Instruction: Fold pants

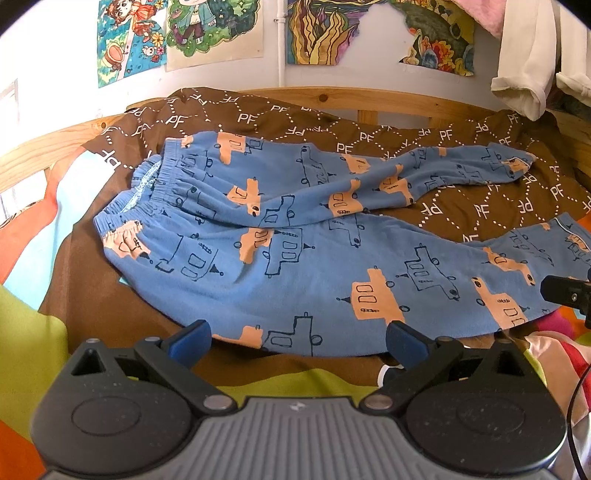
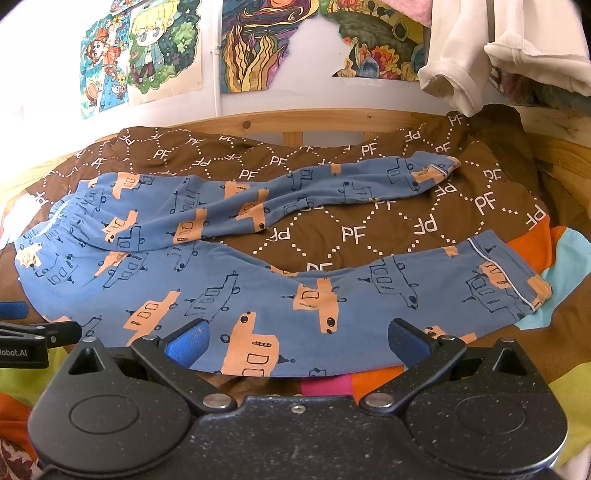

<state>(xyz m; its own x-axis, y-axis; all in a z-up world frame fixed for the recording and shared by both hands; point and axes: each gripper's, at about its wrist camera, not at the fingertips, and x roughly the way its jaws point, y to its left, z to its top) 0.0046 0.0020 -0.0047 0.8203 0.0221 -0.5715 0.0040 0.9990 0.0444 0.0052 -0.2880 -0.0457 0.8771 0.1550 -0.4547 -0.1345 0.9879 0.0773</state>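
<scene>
Pants unfolded, flat on brown PF-print blanket on the bed. Blue fleece, orange/outline vehicle print. Waistband toward blanket's left edge, both legs run right and splay apart: far leg angles to the back right corner, near leg runs along the front edge, cuff at the blanket's right edge over the multicolour sheet. Left gripper fingers spread wide, empty, hovering at the front hem near the hip. Right gripper also spread wide, empty, over the near leg's front edge; can't tell if pads touch fabric. Wooden bed frame behind, drawings on wall
</scene>
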